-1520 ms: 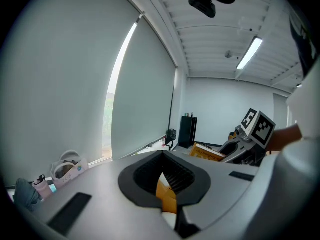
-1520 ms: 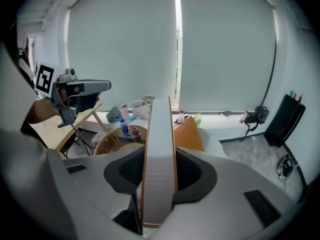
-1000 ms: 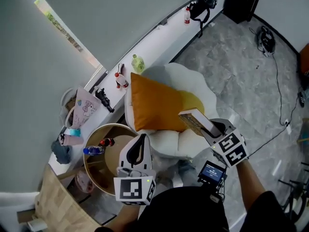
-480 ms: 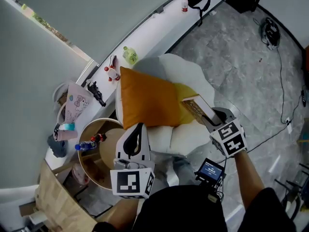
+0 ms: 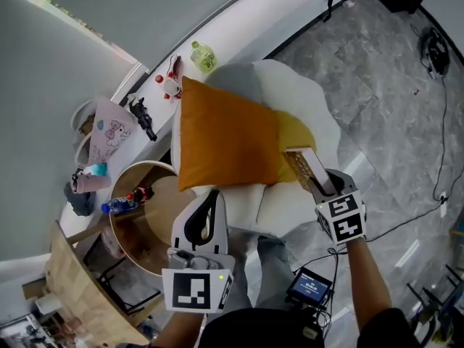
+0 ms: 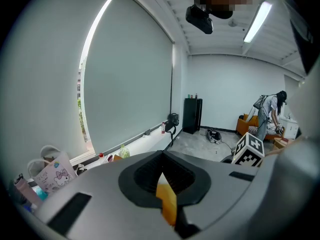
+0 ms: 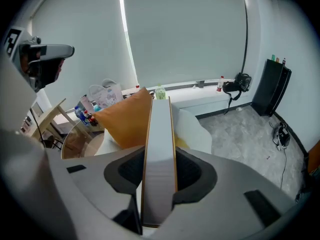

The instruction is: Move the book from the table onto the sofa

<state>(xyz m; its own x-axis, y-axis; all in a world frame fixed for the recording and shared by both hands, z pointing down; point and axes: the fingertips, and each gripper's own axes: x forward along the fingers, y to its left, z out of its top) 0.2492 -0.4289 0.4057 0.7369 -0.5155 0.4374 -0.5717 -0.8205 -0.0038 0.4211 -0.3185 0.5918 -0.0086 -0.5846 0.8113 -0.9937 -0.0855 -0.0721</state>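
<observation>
My right gripper (image 5: pixel 319 188) is shut on the book (image 5: pixel 307 167), a thin pale volume held on edge with its spine up. The book hangs over the right part of the white sofa (image 5: pixel 290 93), beside a yellow cushion (image 5: pixel 296 130) and a big orange cushion (image 5: pixel 221 140). In the right gripper view the book (image 7: pixel 159 144) runs straight out between the jaws of my right gripper (image 7: pixel 159 160). My left gripper (image 5: pixel 211 196) is shut and holds nothing, low in front of the sofa's left edge. In the left gripper view, my left gripper (image 6: pixel 163 156) shows only a sliver of orange cushion.
A round wooden table (image 5: pixel 156 171) with small bottles (image 5: pixel 119 203) stands left of the sofa. A window ledge (image 5: pixel 239 31) behind carries bottles and a bag. A wooden chair (image 5: pixel 72 288) is at lower left. Cables (image 5: pixel 435 49) lie on the marble floor. A person (image 6: pixel 270 111) bends over far right.
Both grippers have sunk toward the sofa. The right one still grips the book, which has come lower and nearer the seat's right side.
</observation>
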